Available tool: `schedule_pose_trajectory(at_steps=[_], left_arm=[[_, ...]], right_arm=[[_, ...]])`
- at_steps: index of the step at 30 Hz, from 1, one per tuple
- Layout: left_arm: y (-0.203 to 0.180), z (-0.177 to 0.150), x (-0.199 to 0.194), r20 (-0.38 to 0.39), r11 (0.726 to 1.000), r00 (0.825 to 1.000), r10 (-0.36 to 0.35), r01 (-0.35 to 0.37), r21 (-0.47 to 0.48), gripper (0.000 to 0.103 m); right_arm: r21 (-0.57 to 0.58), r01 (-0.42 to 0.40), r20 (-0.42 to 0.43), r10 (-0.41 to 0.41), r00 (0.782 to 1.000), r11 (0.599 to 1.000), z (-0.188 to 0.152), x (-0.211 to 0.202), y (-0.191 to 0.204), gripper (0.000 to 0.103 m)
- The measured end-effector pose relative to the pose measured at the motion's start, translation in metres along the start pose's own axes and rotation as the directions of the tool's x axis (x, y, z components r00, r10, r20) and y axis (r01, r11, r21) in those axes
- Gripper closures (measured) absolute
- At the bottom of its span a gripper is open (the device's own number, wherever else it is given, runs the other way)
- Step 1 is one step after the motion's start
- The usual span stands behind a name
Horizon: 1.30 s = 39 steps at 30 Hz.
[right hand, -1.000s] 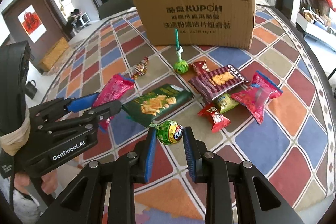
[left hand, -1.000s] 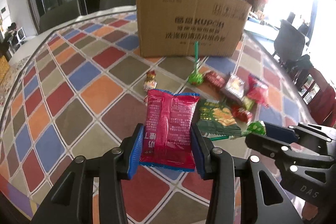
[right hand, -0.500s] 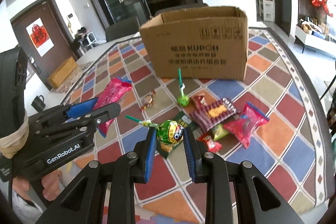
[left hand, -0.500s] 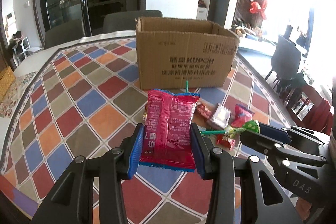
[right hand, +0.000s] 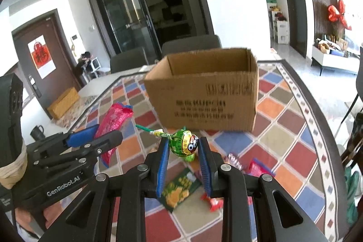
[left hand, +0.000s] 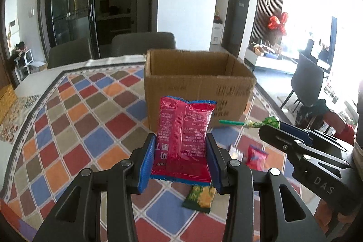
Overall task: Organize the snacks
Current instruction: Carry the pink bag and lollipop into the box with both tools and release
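At the bottom centre of the left wrist view, the left gripper (left hand: 180,165) had its blue-padded fingers (left hand: 145,165) clamped on a glossy red foil snack packet (left hand: 183,140), held upright above the surface. In the right wrist view, the right gripper (right hand: 183,165) pinched a round green-wrapped lollipop (right hand: 184,145) by its head, the green stick pointing toward the upper left.

Beyond the fingers, a flat dark-green cracker packet (right hand: 181,187), a small red candy wrapper (right hand: 214,202) and a red pouch (right hand: 261,170) lay loose on the colourful diamond-patterned surface (right hand: 301,151).

Farther back, in mid-frame, stood the open brown cardboard box (right hand: 204,92). Its visible interior looked empty, though its floor was hidden. Judging from this, the sorting was barely under way: two snacks were lifted but undelivered, and several remained on the surface.
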<state>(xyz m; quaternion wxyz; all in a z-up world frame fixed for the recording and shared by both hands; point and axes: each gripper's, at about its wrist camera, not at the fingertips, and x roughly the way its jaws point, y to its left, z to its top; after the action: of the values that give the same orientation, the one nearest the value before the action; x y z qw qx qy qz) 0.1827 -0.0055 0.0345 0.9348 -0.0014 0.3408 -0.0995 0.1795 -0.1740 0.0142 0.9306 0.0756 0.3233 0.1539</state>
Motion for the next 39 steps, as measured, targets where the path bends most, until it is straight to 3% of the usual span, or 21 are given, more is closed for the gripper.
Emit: schedule_pose_trajectory(at_steps=[19, 28, 39], left_arm=[[-0.002, 0.101, 0.027, 0.090, 0.999, 0.996, 0.017, -0.020, 0.038, 0.061], [0.003, 0.130, 0.071, 0.021, 0.999, 1.000, 0.006, -0.007, 0.033, 0.061], [0.008, 0.142, 0.122, -0.078, 1.000, 0.997, 0.003, -0.001, 0.021, 0.060]], right_arm=[[-0.015, 0.102, 0.150, -0.099, 0.984, 0.995, 0.098, 0.017, -0.024, 0.076], [-0.015, 0.123, 0.111, -0.121, 0.986, 0.992, 0.126, 0.049, -0.037, 0.076], [-0.011, 0.150, 0.034, -0.149, 0.988, 0.989, 0.138, 0.086, -0.051, 0.075]])
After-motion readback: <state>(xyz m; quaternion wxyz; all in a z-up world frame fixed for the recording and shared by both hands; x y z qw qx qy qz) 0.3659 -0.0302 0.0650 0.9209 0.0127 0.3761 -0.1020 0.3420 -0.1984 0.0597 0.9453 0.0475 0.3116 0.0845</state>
